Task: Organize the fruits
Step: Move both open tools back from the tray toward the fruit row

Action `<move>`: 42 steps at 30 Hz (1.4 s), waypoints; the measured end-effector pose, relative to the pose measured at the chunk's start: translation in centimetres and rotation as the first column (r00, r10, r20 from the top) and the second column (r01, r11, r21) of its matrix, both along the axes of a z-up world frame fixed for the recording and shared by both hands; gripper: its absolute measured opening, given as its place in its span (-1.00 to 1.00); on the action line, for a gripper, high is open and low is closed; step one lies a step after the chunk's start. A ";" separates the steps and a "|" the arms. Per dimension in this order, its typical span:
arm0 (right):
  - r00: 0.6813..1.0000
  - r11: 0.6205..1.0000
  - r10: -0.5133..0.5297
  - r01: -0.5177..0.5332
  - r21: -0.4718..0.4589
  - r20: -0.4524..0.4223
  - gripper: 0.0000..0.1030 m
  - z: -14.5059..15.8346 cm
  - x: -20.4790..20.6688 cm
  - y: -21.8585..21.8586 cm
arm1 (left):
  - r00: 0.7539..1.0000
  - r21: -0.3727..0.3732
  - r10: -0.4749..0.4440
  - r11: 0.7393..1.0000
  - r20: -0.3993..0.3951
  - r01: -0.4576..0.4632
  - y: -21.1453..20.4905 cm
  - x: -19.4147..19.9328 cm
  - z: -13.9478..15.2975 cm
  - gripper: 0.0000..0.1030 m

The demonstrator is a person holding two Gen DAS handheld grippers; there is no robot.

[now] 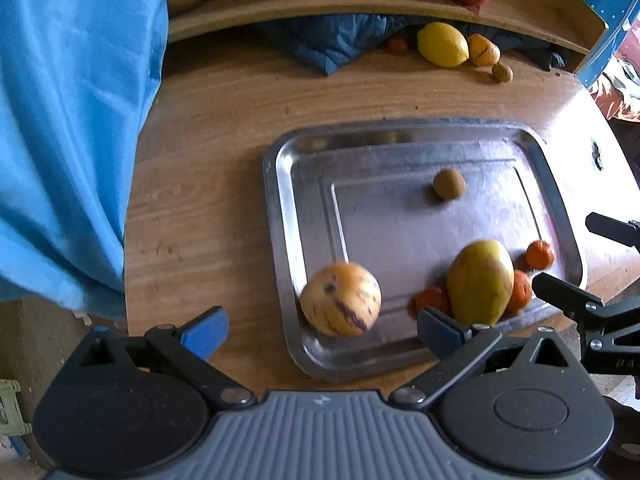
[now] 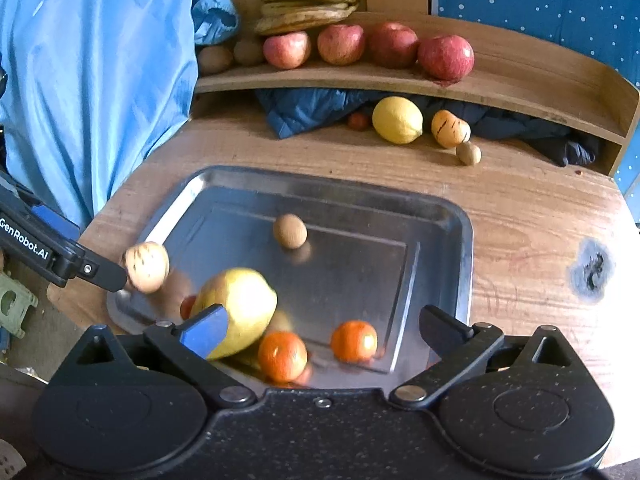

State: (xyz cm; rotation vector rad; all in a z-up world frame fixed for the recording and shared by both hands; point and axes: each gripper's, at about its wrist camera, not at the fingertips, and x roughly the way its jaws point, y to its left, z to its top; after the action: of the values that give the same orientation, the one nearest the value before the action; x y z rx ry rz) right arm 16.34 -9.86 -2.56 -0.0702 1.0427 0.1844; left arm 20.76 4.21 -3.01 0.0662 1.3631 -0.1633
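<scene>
A steel tray [image 1: 288,184] [image 2: 460,232] lies on the wooden table. In it are a mango [image 1: 480,282] [image 2: 240,308], a kiwi [image 1: 449,184] [image 2: 290,231] and small oranges [image 1: 540,255] [image 2: 354,341]. A striped pepino melon [image 1: 340,299] [image 2: 146,267] is blurred at the tray's near left edge, free between the wide-open fingers of my left gripper [image 1: 320,332]. My right gripper [image 2: 320,332] is open and empty above the tray's near edge, beside the mango.
At the back of the table lie a lemon [image 2: 397,119], a second pepino melon [image 2: 451,128], a kiwi [image 2: 468,153] and a small orange [image 2: 358,121]. A shelf [image 2: 520,80] holds apples, kiwis and bananas. Blue cloth [image 2: 100,80] hangs at left.
</scene>
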 end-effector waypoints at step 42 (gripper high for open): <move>0.968 0.964 -0.251 0.248 -0.096 -0.016 0.99 -1.2 6.3 -3.4 | 0.982 -0.084 -0.186 0.979 0.042 0.189 -6.3 13.1 -3.5 0.99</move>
State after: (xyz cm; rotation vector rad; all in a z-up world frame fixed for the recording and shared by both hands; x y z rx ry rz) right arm 22.64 -13.23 -3.73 -0.0202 1.0779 -0.0931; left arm 33.83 -2.12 -6.52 0.1237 1.3131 -0.3781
